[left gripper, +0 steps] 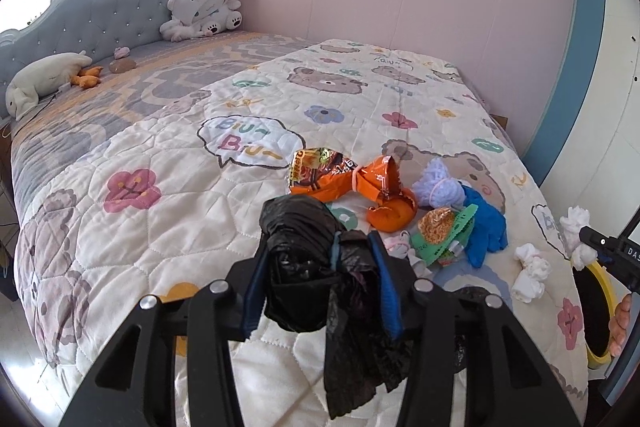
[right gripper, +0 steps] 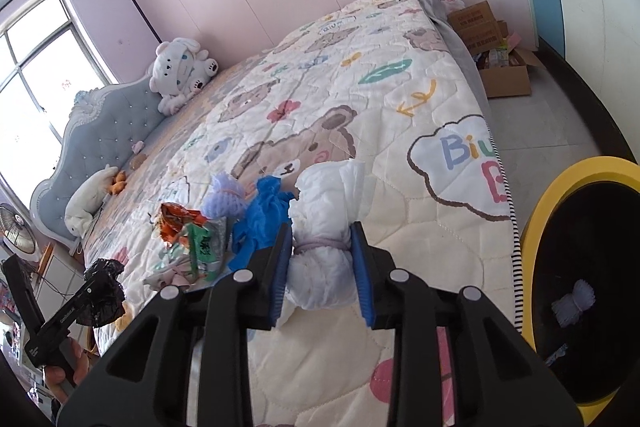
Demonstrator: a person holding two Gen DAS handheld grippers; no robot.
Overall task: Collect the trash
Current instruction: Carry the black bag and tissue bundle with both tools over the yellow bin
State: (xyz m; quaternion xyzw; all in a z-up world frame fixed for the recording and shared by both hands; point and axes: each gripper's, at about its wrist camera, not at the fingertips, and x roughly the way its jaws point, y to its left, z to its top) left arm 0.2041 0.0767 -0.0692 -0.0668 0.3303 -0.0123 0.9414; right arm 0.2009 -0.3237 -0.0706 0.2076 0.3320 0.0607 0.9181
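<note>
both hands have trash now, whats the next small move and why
Probably swing the right gripper, whose fingers clamp the white tissue bundle, over the yellow-rimmed bin beside the bed and let go. The bin sits open close by. The left gripper with its black bag can follow.

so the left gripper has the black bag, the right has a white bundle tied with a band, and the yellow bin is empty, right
Not quite: the yellow bin is not empty. The right wrist view shows a pale bundle already lying inside it. The rest stands: the left gripper is shut on the black bag, and the right gripper on the white bundle.
</note>
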